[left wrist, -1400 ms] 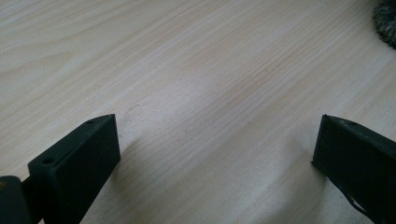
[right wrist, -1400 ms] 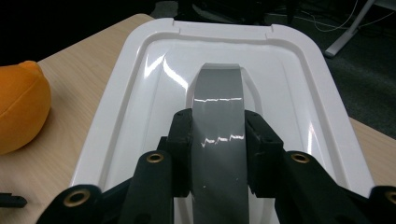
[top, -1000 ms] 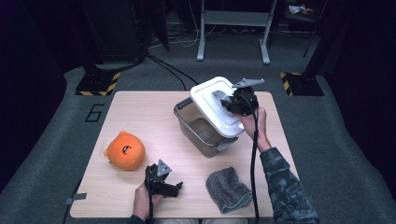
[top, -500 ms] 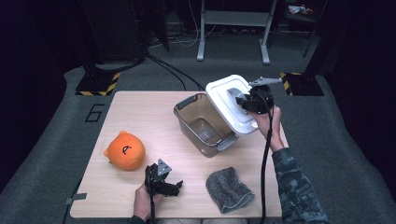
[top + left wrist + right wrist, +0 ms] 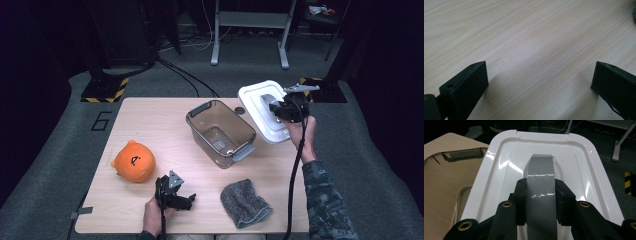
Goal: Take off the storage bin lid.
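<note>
Black fingers [image 5: 520,195] of the right gripper [image 5: 540,197] pinch the grey handle [image 5: 541,177] of the white lid [image 5: 263,111], held off the surface's [image 5: 150,120] right edge, beside the clear bin [image 5: 220,131]. Left gripper [image 5: 172,192] rests near the orange plush [image 5: 133,161], fingers spread.

Dark room, grey carpet floor [image 5: 60,115], pale wooden table [image 5: 150,125], metal desk legs [image 5: 250,30] behind, hazard-striped bases [image 5: 102,90].

Glossy white plastic lid [image 5: 579,165], matt wooden table [image 5: 150,120]
</note>
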Demonstrator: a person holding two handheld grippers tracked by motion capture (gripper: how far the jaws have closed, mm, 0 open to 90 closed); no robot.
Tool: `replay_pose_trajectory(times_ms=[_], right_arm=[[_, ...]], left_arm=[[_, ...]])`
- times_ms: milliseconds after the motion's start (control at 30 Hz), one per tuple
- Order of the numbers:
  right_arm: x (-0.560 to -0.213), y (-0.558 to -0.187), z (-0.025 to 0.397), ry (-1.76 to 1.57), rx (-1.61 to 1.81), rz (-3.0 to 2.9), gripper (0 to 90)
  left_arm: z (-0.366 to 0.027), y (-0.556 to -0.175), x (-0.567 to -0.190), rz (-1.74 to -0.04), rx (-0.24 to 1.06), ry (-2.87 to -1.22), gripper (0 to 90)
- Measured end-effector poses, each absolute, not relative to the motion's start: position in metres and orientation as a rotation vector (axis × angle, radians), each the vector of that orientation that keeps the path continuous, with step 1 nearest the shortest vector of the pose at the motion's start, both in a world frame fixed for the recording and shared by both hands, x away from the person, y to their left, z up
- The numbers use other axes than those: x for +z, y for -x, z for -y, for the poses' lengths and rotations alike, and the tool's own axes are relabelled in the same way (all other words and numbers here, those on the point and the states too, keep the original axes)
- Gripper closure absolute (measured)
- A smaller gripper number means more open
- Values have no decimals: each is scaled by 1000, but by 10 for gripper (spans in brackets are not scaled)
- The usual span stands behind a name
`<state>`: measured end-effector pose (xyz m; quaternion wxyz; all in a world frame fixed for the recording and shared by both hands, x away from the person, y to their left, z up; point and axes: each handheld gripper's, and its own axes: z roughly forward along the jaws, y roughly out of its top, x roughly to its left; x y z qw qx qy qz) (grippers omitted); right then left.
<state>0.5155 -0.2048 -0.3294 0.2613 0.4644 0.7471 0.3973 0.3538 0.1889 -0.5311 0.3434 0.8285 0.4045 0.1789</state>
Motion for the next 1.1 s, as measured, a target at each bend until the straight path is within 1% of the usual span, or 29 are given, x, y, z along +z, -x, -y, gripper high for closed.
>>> replay_pose_trajectory(times_ms=[200, 367, 733, 1100], right_arm=[[-338, -519, 221, -1327, 1044, -1976, 667], [-346, -523, 225, -1360, 997, -1950, 667], [-383, -539, 232, -1488, 925, -1889, 667], [-412, -546, 230, -1545, 897, -1881, 667]], left_arm=[[-189, -354, -531, -1048, 460, -2157, 3], [-189, -354, -531, -1052, 465, -2153, 4], [-189, -354, -531, -1052, 465, -2153, 3], [-189, -354, -531, -1051, 460, -2155, 4]])
